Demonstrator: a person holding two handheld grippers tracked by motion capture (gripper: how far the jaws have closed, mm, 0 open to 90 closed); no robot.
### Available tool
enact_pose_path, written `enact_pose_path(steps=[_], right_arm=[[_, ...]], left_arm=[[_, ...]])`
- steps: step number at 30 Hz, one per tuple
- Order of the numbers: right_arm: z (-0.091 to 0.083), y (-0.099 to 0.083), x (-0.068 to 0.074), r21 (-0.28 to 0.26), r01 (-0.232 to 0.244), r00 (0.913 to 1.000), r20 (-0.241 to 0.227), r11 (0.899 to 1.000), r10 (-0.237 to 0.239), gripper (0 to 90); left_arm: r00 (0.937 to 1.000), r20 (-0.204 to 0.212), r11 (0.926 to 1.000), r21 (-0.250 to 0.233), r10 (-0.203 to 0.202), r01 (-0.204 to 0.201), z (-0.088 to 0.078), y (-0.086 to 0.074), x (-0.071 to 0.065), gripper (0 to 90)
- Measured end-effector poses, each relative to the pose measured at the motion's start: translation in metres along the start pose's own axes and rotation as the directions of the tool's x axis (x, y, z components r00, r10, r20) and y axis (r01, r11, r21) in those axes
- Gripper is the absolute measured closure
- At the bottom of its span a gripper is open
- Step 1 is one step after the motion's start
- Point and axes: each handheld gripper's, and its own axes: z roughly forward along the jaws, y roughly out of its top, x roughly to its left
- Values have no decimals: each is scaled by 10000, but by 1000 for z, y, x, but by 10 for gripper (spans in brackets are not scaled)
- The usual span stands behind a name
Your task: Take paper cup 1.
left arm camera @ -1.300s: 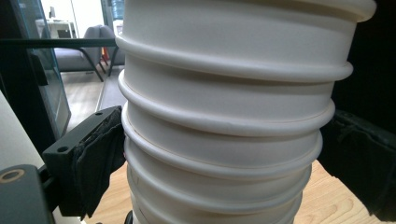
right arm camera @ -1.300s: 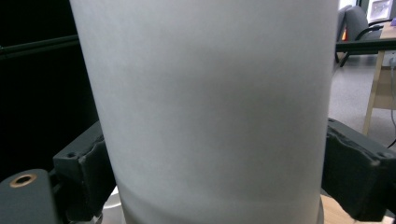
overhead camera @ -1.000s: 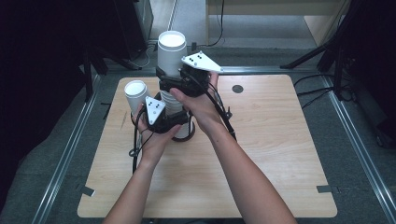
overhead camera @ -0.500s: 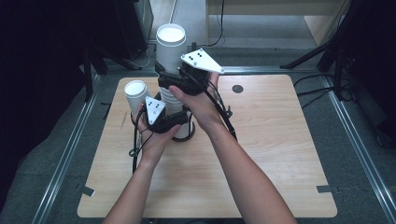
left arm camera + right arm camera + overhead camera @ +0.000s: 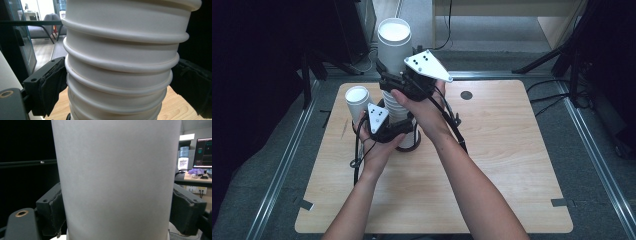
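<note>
A tall stack of white paper cups [image 5: 396,106] stands on the wooden table [image 5: 492,175]. My left gripper [image 5: 406,133] is shut on its lower part; in the left gripper view both pads [image 5: 53,87] press the ribbed stack [image 5: 125,50]. Above it, my right gripper [image 5: 390,81] has just been closing its jaws on the top cup [image 5: 393,47], which sits between them. In the right gripper view its pads [image 5: 53,210] touch both sides of the smooth cup wall [image 5: 117,170]. The top cup stands raised out of the stack.
A single white cup [image 5: 357,100] stands upright on the table just left of my left hand. A small dark round hole [image 5: 466,94] sits in the tabletop at the back right. Metal rails [image 5: 287,165] run along both table sides.
The top cup and my right gripper have risen slightly above the stack. My left gripper and the lower stack have stayed put.
</note>
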Motion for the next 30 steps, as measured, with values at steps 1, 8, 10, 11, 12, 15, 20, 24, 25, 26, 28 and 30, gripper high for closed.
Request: enact_pose_path(steps=[1,8,10,11,12,15,20,24,25,26,28,30], right_arm=[[-1,1,0,-80,68,10000,39,9999,-68,148],[-6,9,4,-639,72,9998,195,9979,-60,149],[-8,11,5,-798,136,9997,233,9967,-118,149],[-9,12,5,-854,130,9996,259,9963,-108,149],[-10,13,5,-950,111,9996,281,9954,-84,149],[-12,15,6,-1122,111,9996,269,9936,-81,149],[-14,18,4,-1304,-104,9998,131,9914,122,149],[-18,23,1,-1546,-270,9995,118,9876,292,149],[-19,24,1,-1575,-288,9994,127,9871,312,149],[-20,25,0,-1582,-308,9994,122,9869,331,149],[-21,27,-1,-1651,-357,9992,100,9856,379,149],[-23,28,-2,-1689,-371,9992,94,9849,392,148]], left_arm=[[10000,8,10000,4,-2,2,0,0,0,37],[10000,17,10000,-22,-1,1,0,0,0,37],[10000,36,10000,-29,-22,22,0,-1,0,37],[10000,36,10000,-46,-13,13,0,-1,0,37],[10000,41,10000,-43,-12,12,0,-1,1,37],[10000,37,10000,-45,-14,14,0,-1,0,37],[10000,35,10000,-43,-12,13,0,-1,1,37],[10000,34,10000,-52,0,0,0,-1,1,37],[10000,33,10000,-53,0,0,0,-1,1,37],[10000,33,10000,-55,-1,1,1,-1,1,37],[10000,39,10000,-56,2,-2,1,-1,1,37],[10000,37,10000,-37,7,-7,0,-1,1,37]])
